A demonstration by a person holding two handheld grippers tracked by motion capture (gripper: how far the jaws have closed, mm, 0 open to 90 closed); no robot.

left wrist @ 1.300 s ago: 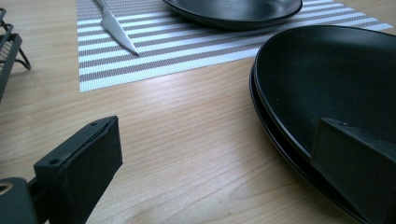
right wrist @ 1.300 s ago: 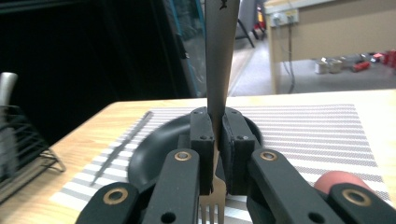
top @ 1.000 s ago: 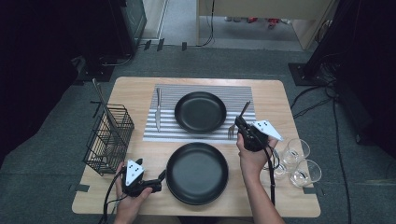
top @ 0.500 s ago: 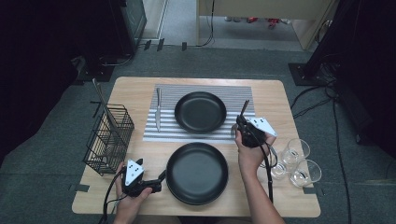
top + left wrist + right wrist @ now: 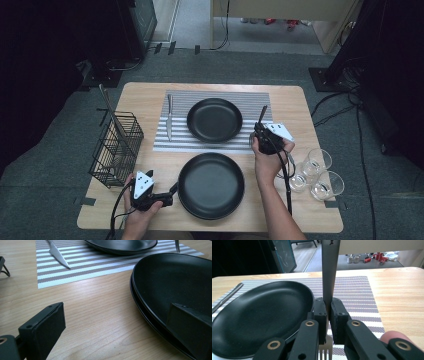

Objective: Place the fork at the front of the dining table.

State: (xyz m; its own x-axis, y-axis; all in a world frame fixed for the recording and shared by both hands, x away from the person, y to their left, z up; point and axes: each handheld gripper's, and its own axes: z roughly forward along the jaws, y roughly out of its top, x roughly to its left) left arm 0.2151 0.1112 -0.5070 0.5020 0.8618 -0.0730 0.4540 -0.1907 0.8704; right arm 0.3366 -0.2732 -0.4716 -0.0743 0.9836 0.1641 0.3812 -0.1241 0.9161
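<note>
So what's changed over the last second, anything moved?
The right gripper, fingers shut on the fork, has eased down and slightly toward the person beside the far plate on the striped mat. The fork stays gripped, tines down. The left gripper still sits open at the near plate; knife, basket and glasses unmoved.

two black plates (image 5: 215,120), one knife (image 5: 169,118), one fork (image 5: 330,272), three glasses (image 5: 317,161), one wire basket (image 5: 116,149), one striped placemat (image 5: 260,102)

**Wooden table stands on grey carpet in dim room**

A pale wooden table (image 5: 150,97) sits on grey carpet (image 5: 60,150). Black cables (image 5: 345,107) trail across the floor at right; dark equipment (image 5: 135,25) looms behind, a light wooden cabinet (image 5: 280,10) beyond.
</note>
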